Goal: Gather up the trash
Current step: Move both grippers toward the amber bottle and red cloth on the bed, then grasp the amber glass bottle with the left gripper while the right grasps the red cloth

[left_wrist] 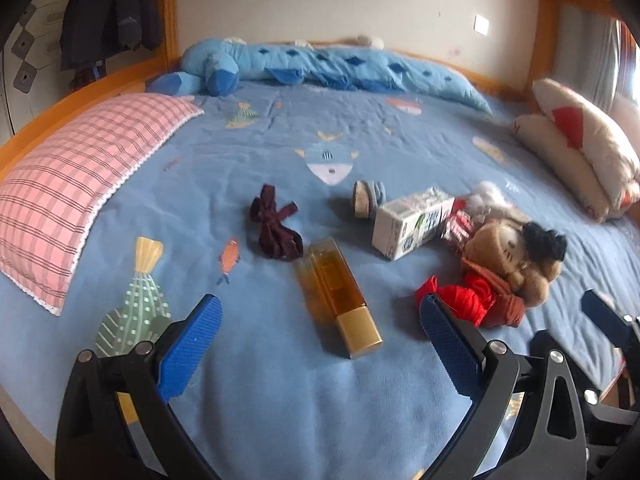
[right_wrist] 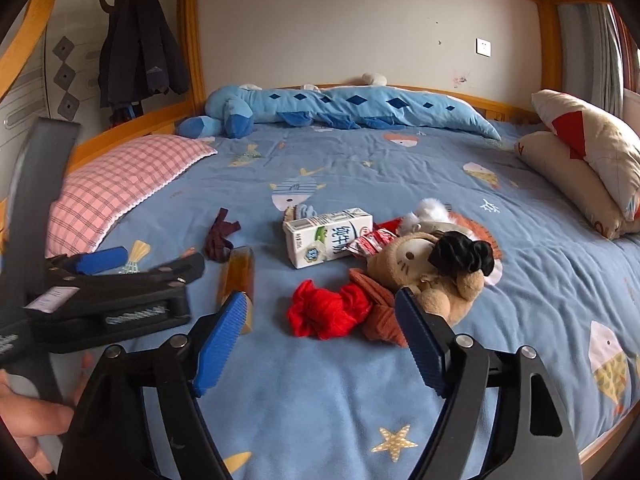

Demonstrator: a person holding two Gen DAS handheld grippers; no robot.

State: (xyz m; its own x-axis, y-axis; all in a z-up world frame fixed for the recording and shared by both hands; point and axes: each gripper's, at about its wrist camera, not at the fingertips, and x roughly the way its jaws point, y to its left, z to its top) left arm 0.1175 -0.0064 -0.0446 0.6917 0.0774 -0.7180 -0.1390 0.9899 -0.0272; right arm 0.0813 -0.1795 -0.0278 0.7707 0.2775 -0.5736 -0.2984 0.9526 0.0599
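Observation:
An amber bottle with a gold cap point(left_wrist: 338, 298) lies on the blue bedspread, just ahead of my open, empty left gripper point(left_wrist: 320, 320); it also shows in the right wrist view point(right_wrist: 237, 276). A white milk carton point(left_wrist: 412, 224) point(right_wrist: 328, 236) lies on its side behind it, with a red-and-white wrapper point(right_wrist: 370, 242) beside it. My right gripper point(right_wrist: 320, 324) is open and empty, just short of a red cloth point(right_wrist: 328, 314). The left gripper's body point(right_wrist: 120, 292) shows at the left of the right wrist view.
A dark maroon sock point(left_wrist: 276, 226), a brown plush toy point(right_wrist: 436, 272), a small grey slipper point(left_wrist: 368, 198), a pink checked pillow point(left_wrist: 68, 192), a long blue plush point(right_wrist: 340, 110) and beige cushions point(right_wrist: 584, 160) lie on the bed. A wooden bed frame point(right_wrist: 140, 124) surrounds it.

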